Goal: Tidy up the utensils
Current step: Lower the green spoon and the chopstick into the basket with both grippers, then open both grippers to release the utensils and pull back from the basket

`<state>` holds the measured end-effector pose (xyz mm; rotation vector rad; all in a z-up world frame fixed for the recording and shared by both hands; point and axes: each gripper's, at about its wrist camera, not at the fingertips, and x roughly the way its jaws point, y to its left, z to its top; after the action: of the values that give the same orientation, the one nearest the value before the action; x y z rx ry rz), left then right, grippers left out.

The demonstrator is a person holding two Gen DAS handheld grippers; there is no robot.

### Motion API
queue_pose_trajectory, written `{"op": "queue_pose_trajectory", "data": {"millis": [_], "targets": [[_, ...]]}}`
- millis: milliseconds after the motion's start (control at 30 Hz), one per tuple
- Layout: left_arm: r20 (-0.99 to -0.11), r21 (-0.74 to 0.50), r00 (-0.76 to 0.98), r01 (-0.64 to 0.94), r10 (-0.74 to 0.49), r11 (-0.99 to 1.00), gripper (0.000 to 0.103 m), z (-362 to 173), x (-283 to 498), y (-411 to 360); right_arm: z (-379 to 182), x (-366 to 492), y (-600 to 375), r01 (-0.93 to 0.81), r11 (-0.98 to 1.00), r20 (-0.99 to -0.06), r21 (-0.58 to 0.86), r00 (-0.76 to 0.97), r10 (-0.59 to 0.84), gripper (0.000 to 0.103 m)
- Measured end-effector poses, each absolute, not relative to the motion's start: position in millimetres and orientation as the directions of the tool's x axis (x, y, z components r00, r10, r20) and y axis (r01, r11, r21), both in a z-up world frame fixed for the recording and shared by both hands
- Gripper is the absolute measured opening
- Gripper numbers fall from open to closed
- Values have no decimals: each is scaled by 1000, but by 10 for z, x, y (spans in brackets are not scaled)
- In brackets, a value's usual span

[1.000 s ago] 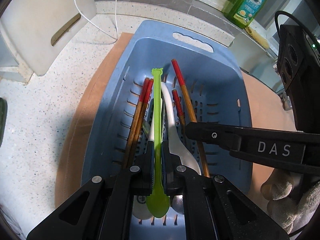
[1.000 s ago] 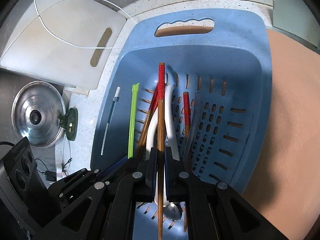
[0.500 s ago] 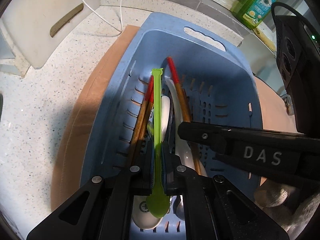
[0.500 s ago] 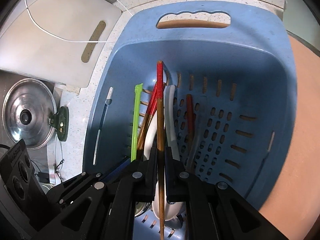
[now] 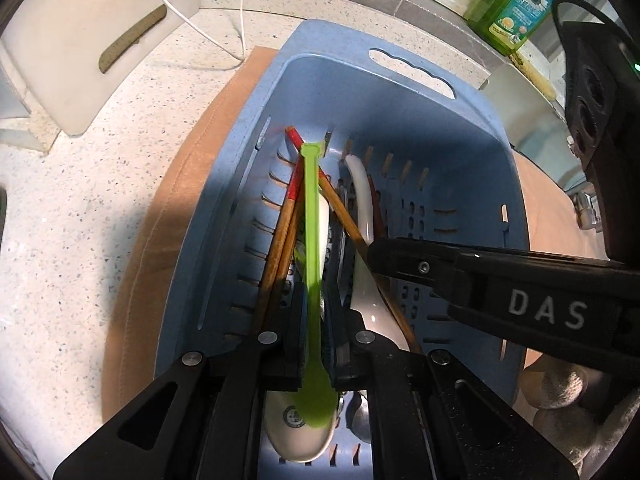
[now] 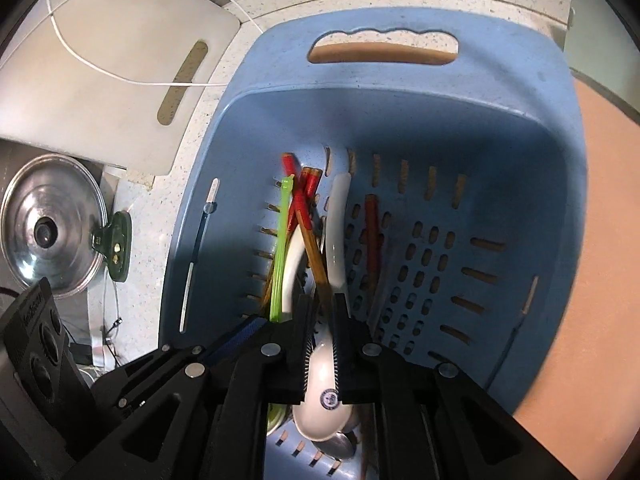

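A blue slotted basket [image 5: 404,128] [image 6: 500,152] holds white ceramic spoons [image 5: 362,196] [image 6: 335,236], red-tipped wooden chopsticks [image 5: 286,216] [image 6: 372,224] and a metal spoon. My left gripper [image 5: 316,312] is inside the basket, its jaws slightly apart around a green plastic spoon [image 5: 312,216] that looks blurred. My right gripper [image 6: 320,320] is low in the basket, jaws slightly apart around a red-tipped chopstick [image 6: 310,236] that now leans left among the others. The green spoon also shows in the right wrist view [image 6: 282,240].
The basket sits on a tan mat [image 5: 168,208] on a speckled counter. A white cutting board [image 5: 92,36] and white cable lie at the back left. A green soap bottle [image 5: 516,0] stands at the back right. A steel pot lid [image 6: 44,224] lies left.
Both grippers have moved down into the basket. The right jaws have parted and the chopstick has tipped left onto the pile. The left jaws have loosened around the green spoon.
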<state>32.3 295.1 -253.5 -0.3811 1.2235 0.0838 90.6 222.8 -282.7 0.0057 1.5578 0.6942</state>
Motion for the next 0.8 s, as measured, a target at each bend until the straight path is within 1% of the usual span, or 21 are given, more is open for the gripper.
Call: {"op": "queue_pose_trajectory", "data": {"millis": [67,267,367,433,567,633,700,733,800], "targets": [[-929,-232,347,-267,-131,935,9,-2517,311,2947,-2786,893,2209,-413,805,-902,427,-129,412,12],[-925,-213,366,-291,-97,933,11,-2401,204,2965,-2651,868,2135,-436,788,-896,435,-118,429,13],[-921,-199,382,-302,-73,932,17,-2311,123,2963,-2577,848,2089,-451,776,-891,441,-114,439,14],[-918,-176,393,-307,-44,935,23,-2236,58,2941,-2518,822,2059,-467,766,-889,441,-108,445,17],[-905,-145,425,-321,5,936,27,-2071,-74,2875,-2399,759,1969,-504,745,-886,436,-95,454,21],[-896,-132,443,-332,30,934,36,-1984,-155,2827,-2353,727,1929,-522,735,-885,432,-89,457,25],[-888,-119,456,-341,54,933,41,-1917,-215,2775,-2288,702,1861,-546,725,-887,419,-76,456,26],[-884,-116,463,-345,62,931,41,-1881,-235,2738,-2257,685,1821,-555,721,-887,415,-70,457,26],[-876,-102,475,-352,84,931,42,-1804,-292,2656,-2200,668,1733,-572,712,-886,408,-61,459,30]]}}
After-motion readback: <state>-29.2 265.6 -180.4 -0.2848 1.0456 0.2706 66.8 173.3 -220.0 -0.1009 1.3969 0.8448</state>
